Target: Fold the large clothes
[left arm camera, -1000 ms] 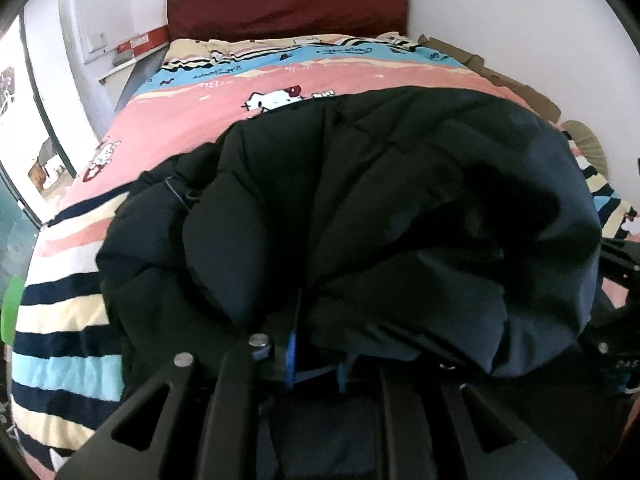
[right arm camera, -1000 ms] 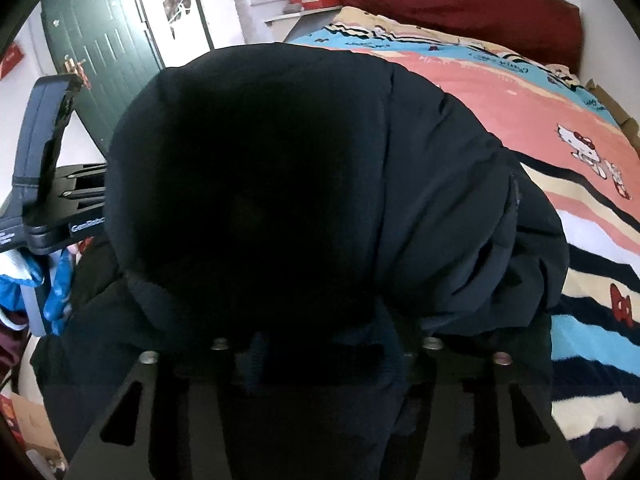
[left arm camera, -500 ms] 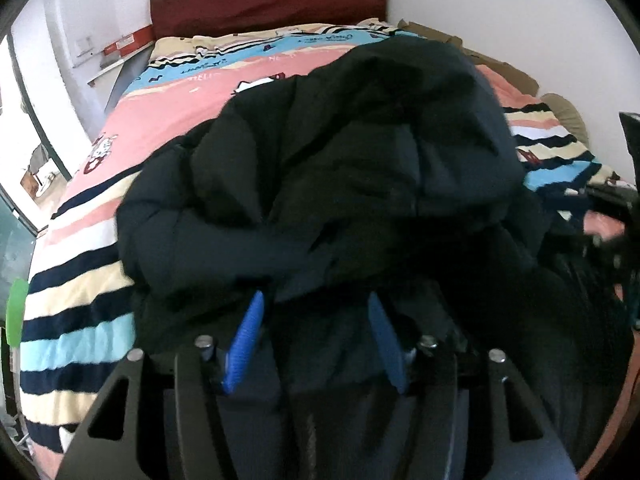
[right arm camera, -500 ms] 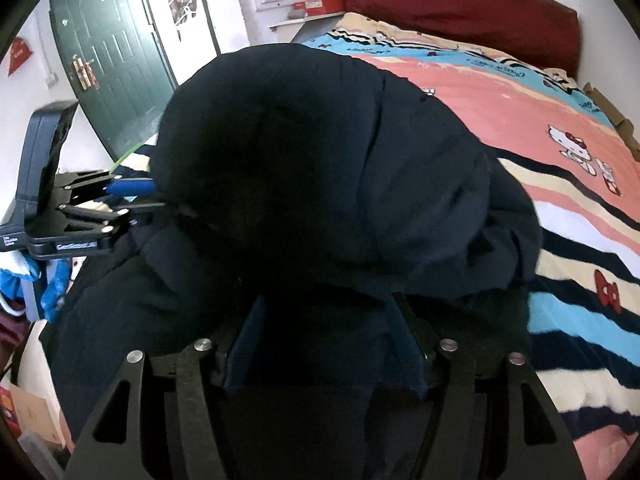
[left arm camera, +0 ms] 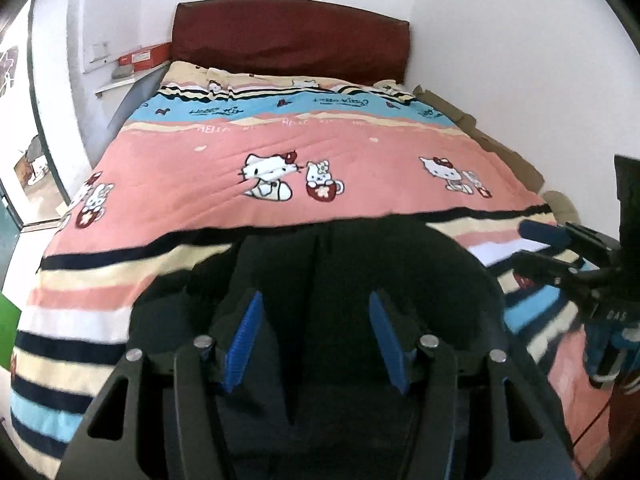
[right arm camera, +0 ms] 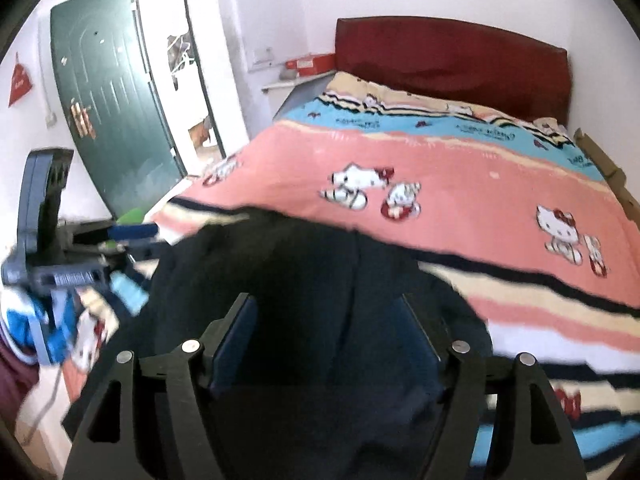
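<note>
Both tools had let go; my left gripper (left arm camera: 316, 336) stood apart with nothing pinched, my right gripper (right arm camera: 328, 340) had just been spreading wider, pads clear of cloth. The black jacket (left arm camera: 360, 264) lay bunched just ahead of and below both tools, near the foot of the bed (left arm camera: 280, 152). I judged one fold as dropped, not finished; next move called for finding an edge or sleeve and re-gripping. Patterned quilt (right arm camera: 460, 184) beyond was bare; green door (right arm camera: 108, 120) far left of the right tool; nothing blocked.
</note>
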Demonstrator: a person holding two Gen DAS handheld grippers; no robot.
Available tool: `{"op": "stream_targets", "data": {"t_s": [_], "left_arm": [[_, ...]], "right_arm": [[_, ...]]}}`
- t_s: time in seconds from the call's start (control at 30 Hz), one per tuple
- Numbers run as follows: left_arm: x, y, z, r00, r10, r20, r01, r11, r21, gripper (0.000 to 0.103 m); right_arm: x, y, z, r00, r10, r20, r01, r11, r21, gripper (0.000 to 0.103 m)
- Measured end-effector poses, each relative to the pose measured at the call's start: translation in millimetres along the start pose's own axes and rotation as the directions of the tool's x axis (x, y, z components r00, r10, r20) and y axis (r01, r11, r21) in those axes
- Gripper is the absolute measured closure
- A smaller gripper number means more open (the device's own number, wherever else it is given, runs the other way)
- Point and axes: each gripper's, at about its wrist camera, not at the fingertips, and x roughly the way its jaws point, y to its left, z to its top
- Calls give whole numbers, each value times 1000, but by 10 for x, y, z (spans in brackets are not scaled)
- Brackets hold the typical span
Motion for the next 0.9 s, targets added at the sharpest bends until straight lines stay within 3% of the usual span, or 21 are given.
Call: {"op": "stream_targets", "data": {"t_s": [0.1,0.2,0.37,0.5,0.6,0.73,0.9], "left_arm": [[307,34,96,1000,1,-18,-1,1000,-15,49],[504,17,-15,999,-3,-45,3,1000,-2,49],[735,-43,-519,995,13,-96,-8,999,51,49],[726,-130,-937,998,48,-37,-43,992,117,44],[753,-125,-1089,999,49,-16,-47,994,102,43],[898,-130,-1104,997,80,-7,-79,990,114,43],[1098,-37,-1029,998,69,-11,-67,994,83,43]], "right_arm": [[300,-25,179,1000,-1,-9,1,1000,18,31],[601,-48,191,999,9,-44,-8,999,38,31],[938,10,-237,987,44,-153,-42,999,14,31],[979,29,-645,982,53,-181,-52,999,14,29],[972,49,-875,980,57,-189,-56,998,10,29],[1090,55,-1001,981,45,-186,-41,999,21,29],[1357,-15,-968,981,31,-189,-26,999,34,29]]}}
